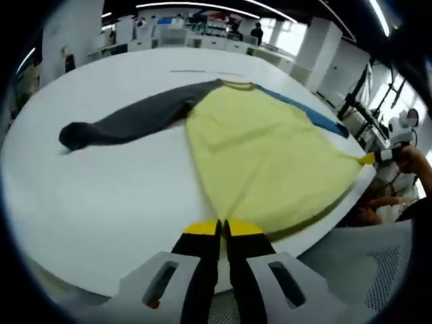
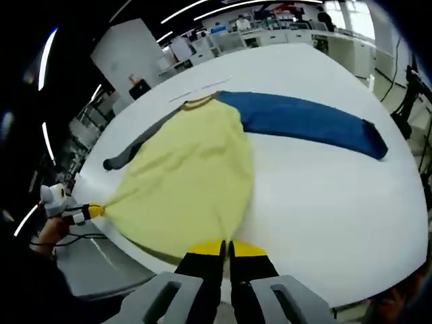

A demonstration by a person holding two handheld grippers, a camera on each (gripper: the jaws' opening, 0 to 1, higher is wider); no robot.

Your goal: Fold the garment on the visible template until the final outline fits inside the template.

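Yellow shirt (image 1: pixel 263 155) spread flat on white bench (image 1: pixel 115 196), each tool (image 1: pixel 221 229) (image 2: pixel 226 248) clamped on a hem corner, pulling the hem taut, probably prepping a fold toward the collar

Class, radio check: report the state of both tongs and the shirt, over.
Left tongs shut on yellow shirt hem. Right tongs shut on opposite hem corner. Shirt flat on white table, grey sleeve and blue sleeve spread. Nothing in the way.

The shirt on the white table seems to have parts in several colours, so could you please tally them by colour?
Yellow body: 1
Grey sleeve: 1
Blue sleeve: 1
Total: 3 parts of one shirt; both grippers, left and right, pinch its hem.
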